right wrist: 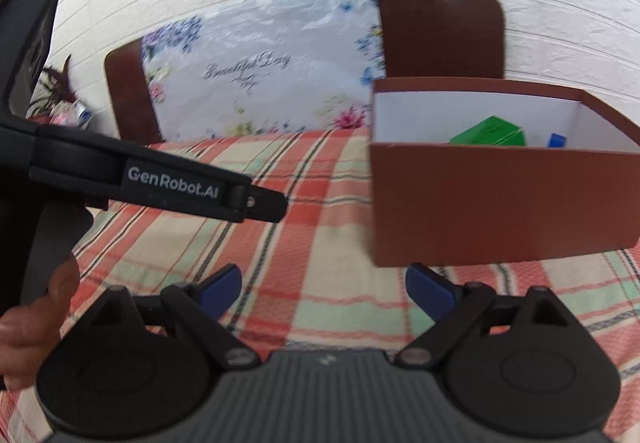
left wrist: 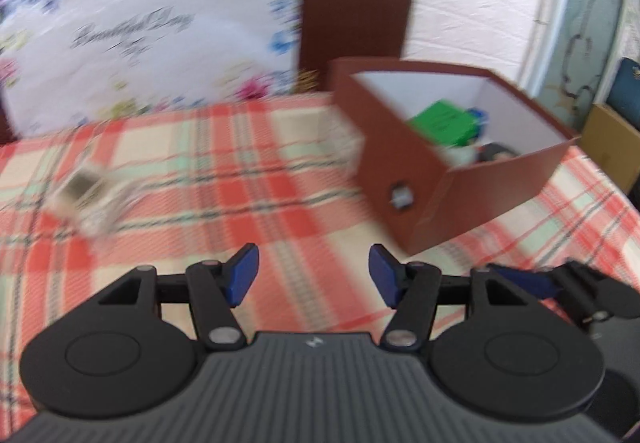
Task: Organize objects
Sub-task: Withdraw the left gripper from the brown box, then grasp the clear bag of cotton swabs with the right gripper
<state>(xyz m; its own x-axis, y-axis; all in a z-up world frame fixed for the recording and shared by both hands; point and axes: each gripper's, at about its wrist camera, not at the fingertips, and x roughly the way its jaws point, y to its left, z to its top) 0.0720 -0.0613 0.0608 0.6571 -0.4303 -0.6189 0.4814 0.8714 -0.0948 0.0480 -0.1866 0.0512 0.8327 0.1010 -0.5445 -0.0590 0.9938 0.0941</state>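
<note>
Apparently between picks: both left gripper [left wrist: 314,275] and right gripper [right wrist: 324,293] jaws wide, empty; next, reach the blurred clear packet [left wrist: 90,199] for the brown cardboard box [left wrist: 460,179].

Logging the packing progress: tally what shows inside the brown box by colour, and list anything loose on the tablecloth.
Green items in the brown box: 1, a green carton
Blue items: 1
Dark items: 1
Loose on the tablecloth: 1, a blurred clear packet
Total: 4; other box contents too blurred to count.
</note>
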